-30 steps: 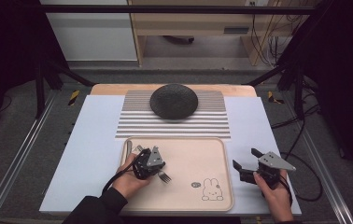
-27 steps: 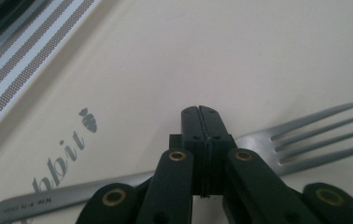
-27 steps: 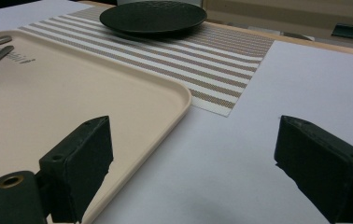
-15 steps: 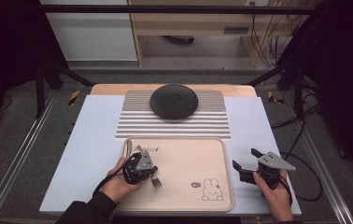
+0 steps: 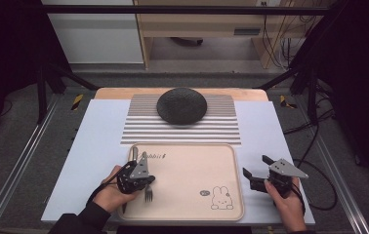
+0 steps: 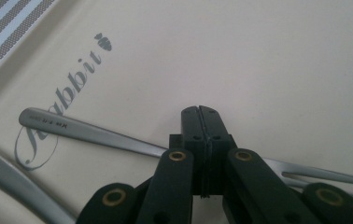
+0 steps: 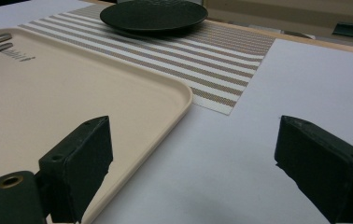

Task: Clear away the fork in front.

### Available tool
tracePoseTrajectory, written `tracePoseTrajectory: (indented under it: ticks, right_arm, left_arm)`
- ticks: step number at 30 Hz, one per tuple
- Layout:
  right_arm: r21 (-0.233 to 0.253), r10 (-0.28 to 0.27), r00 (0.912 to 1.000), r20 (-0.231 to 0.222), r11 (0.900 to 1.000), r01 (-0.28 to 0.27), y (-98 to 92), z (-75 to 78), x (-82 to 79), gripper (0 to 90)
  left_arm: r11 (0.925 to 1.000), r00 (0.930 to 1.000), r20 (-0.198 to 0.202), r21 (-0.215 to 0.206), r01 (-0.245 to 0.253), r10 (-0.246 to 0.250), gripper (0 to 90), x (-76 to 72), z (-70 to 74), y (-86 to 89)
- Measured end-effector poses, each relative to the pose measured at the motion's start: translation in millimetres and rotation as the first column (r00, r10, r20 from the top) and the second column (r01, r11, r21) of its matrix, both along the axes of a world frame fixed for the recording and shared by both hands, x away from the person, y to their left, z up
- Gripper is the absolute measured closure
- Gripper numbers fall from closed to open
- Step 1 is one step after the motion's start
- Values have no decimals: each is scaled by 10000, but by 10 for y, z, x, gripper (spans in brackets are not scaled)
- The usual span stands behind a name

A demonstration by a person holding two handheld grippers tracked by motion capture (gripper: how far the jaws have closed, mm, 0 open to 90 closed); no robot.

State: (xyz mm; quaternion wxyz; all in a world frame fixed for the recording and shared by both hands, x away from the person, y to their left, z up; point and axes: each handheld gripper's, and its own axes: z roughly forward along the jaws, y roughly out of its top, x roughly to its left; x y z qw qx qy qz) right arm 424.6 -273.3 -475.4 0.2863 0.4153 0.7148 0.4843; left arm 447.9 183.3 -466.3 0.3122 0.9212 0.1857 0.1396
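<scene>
Beige tray (image 5: 192, 170) near the table's front edge holds one fork (image 6: 90, 133). Left claw (image 6: 200, 122) is clamped on it. Right claw (image 7: 193, 154) gapes apart.

"Rabbit" script lettering on beige tray (image 6: 258, 60); fork (image 6: 95, 133) handle stamp illegible.

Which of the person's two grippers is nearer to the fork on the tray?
Left. The left gripper sits right over the fork on the tray, its jaws closed above the handle. The right gripper hovers open over the white table surface beyond the tray's right edge.
</scene>
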Motion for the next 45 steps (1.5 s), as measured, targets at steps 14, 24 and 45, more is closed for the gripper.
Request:
tracePoseTrajectory:
  ticks: [14,24,45]
  right_arm:
    - [-15,15,10000,-20,10000,-15,4,-2,-1,118]
    - [-4,19,10000,-19,10000,-19,4,-1,-1,117]
    - [7,31,10000,16,10000,-31,4,2,-2,117]
  left_arm:
    - [9996,9996,-87,-55,-265,264,900,-14,2,187]
    - [9989,9993,72,-300,-355,357,900,14,-1,162]
    - [9996,9789,2023,-55,-274,280,514,83,150,-151]
